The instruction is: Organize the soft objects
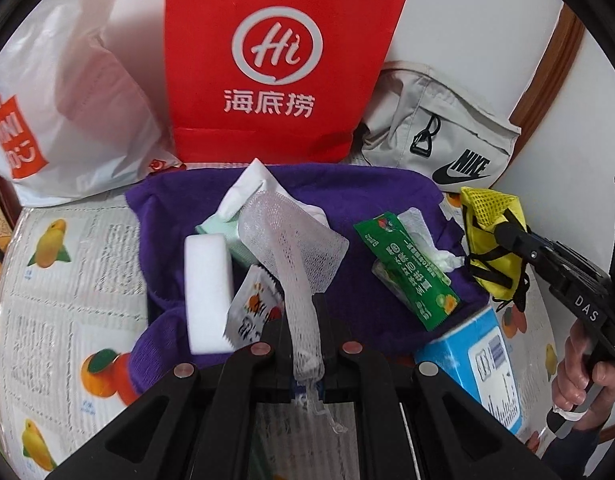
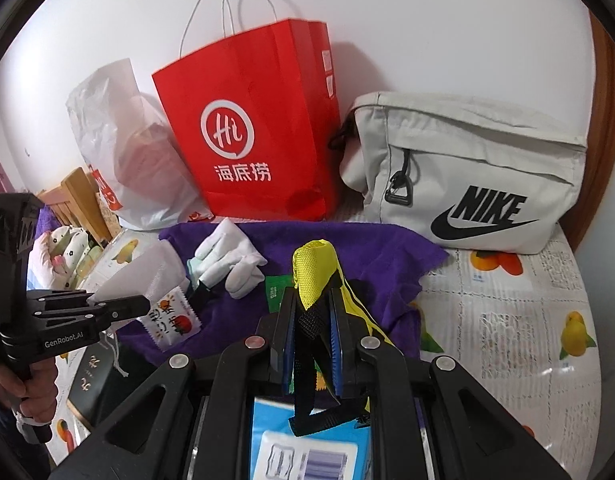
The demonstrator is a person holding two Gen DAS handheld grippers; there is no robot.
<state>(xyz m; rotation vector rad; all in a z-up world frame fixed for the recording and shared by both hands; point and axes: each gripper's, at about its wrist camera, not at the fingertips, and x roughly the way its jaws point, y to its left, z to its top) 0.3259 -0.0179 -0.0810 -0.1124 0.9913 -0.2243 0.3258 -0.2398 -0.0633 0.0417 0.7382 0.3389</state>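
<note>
over the purple towel (image 1: 371,196), white mesh sleeve (image 1: 283,248) lengthwise in clenched left fingers (image 1: 285,328), yellow pouch (image 2: 313,276) in right.

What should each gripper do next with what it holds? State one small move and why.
Probably carry both on toward the red paper bag and release there. The left gripper is shut on the white foam net, the right gripper on the yellow mesh pouch, both above the purple towel; the bag stands open just behind.
</note>
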